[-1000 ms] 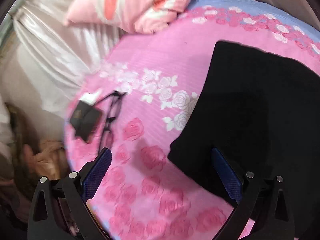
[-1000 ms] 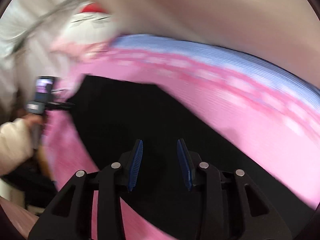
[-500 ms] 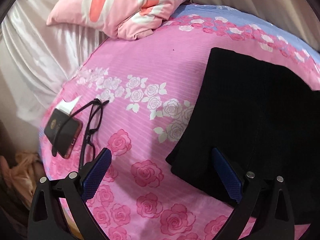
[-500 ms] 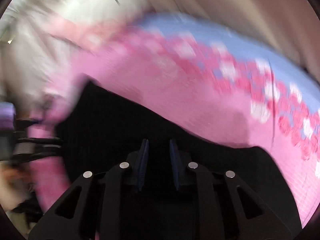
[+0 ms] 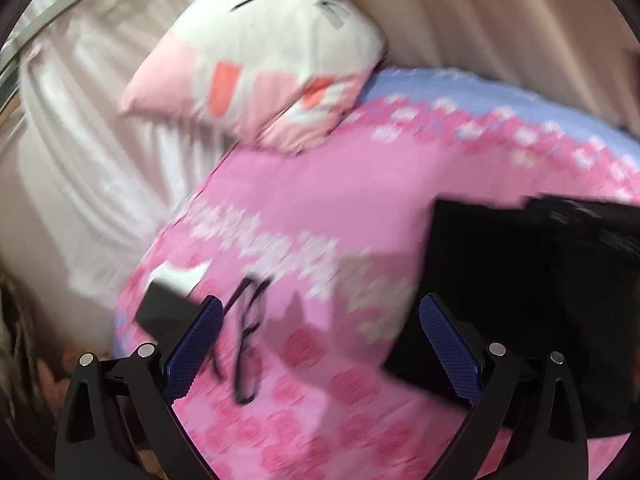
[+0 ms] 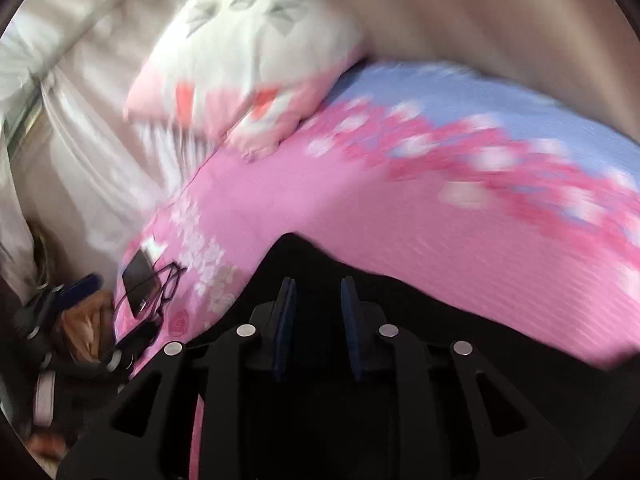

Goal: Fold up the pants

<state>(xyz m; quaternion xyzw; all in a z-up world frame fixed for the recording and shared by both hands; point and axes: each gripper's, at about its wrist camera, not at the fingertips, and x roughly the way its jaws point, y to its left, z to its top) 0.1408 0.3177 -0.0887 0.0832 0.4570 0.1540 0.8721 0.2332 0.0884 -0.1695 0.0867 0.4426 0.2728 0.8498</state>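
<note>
The black pants [image 5: 532,292] lie on the pink rose-print bedsheet [image 5: 340,200], at the right of the left wrist view. My left gripper [image 5: 320,340] is wide open and empty above the sheet, just left of the pants' edge. In the right wrist view my right gripper [image 6: 316,312] has its jaws narrowed on a lifted fold of the black pants [image 6: 420,320], whose dark cloth fills the gap between the pads and the lower frame. Both views are motion-blurred.
A pink and white cartoon pillow [image 5: 272,52] lies at the head of the bed. A dark phone [image 5: 164,308] and black glasses [image 5: 248,344] lie on the sheet's left edge, also in the right wrist view [image 6: 140,280]. Pale curtains hang behind.
The right gripper's jaws closed further onto the black cloth and it lifted and swung left toward the pillow. The left gripper stayed open and tilted up, bringing the pillow into view.
</note>
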